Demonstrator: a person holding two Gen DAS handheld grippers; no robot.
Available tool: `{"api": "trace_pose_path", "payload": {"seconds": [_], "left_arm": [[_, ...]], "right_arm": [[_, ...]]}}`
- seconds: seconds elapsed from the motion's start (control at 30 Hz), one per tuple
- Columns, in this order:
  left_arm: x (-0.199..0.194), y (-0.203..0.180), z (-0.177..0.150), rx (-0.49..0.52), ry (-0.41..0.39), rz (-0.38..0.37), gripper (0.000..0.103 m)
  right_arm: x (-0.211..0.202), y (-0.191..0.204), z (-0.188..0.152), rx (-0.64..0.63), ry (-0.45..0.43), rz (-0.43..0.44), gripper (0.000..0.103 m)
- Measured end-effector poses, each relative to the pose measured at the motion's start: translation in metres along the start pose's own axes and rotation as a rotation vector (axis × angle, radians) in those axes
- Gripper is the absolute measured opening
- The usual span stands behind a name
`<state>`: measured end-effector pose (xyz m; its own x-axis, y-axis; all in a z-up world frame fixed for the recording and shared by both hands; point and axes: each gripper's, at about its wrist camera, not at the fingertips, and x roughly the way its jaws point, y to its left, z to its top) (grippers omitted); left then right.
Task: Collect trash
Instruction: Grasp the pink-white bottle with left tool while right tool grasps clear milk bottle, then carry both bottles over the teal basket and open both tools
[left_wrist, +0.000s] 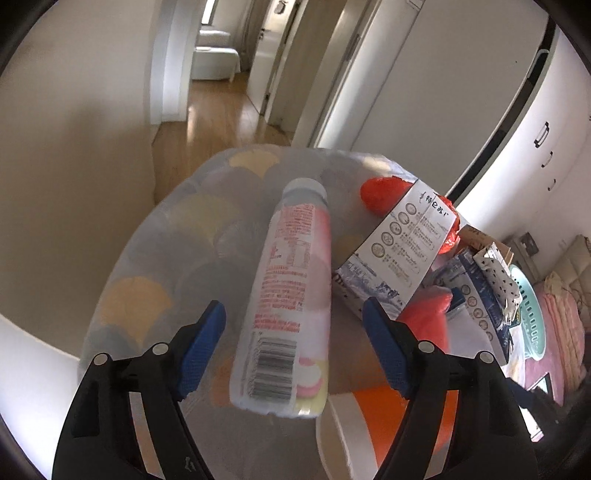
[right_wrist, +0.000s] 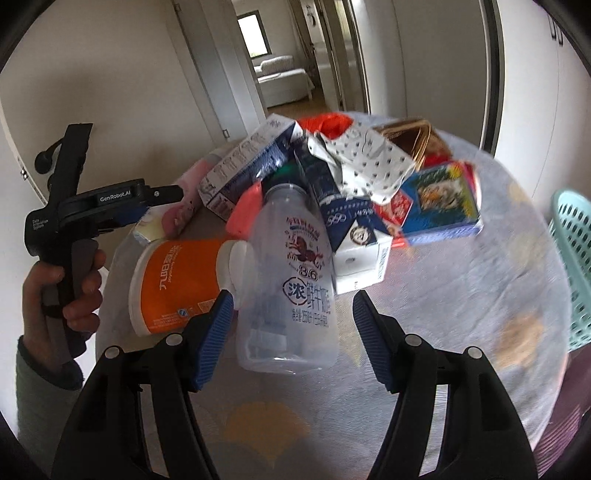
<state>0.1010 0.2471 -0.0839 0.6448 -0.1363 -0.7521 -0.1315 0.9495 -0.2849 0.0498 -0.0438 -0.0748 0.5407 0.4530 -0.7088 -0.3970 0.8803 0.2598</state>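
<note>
Our left gripper (left_wrist: 293, 325) and right gripper (right_wrist: 293, 328) both gape, gripping nothing. The pink bottle (left_wrist: 288, 291) lies between the left jaws near the table (right_wrist: 461, 295) edge; the clear bottle (right_wrist: 291, 280) between the right. Both look empty, light, slippery: we'd pinch mid-body. The green basket (right_wrist: 572, 266) sits at the table's right edge, contents unseen.

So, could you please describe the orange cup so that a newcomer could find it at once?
On the round table with the pale patterned cloth, look at the trash pile's left edge. The orange paper cup lies on its side beside the clear plastic milk bottle; it is the only orange cylinder with a white lid.
</note>
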Motion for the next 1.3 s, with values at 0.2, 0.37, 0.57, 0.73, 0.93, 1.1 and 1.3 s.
{"api": "trace_pose_path", "payload": {"seconds": [0.2,0.37,0.57,0.73,0.93,1.1,1.3], "left_arm": [[0.017,-0.003,0.001,0.020,0.057,0.009,0.061],[0.013,0.004,-0.005,0.006,0.044,0.005,0.049],[-0.010,0.003,-0.010,0.017,-0.027,0.032,0.048],[-0.041,-0.001,-0.015,0.005,-0.104,0.020,0.048],[-0.067,-0.010,-0.021,-0.032,-0.168,-0.038,0.048],[-0.091,-0.034,-0.018,-0.010,-0.235,-0.068,0.048],[-0.113,-0.091,-0.016,0.086,-0.300,-0.118,0.048]], "right_arm": [[0.011,-0.007,0.003,0.047,0.041,0.023,0.065],[0.027,-0.014,0.004,0.101,0.082,0.053,0.066],[0.036,-0.021,0.001,0.130,0.111,0.095,0.056],[0.016,-0.006,-0.003,0.030,0.019,0.024,0.053],[-0.008,-0.003,-0.007,-0.003,-0.039,0.038,0.052],[-0.034,-0.008,-0.001,-0.025,-0.111,0.052,0.052],[-0.072,-0.023,0.004,-0.031,-0.231,0.046,0.052]]}}
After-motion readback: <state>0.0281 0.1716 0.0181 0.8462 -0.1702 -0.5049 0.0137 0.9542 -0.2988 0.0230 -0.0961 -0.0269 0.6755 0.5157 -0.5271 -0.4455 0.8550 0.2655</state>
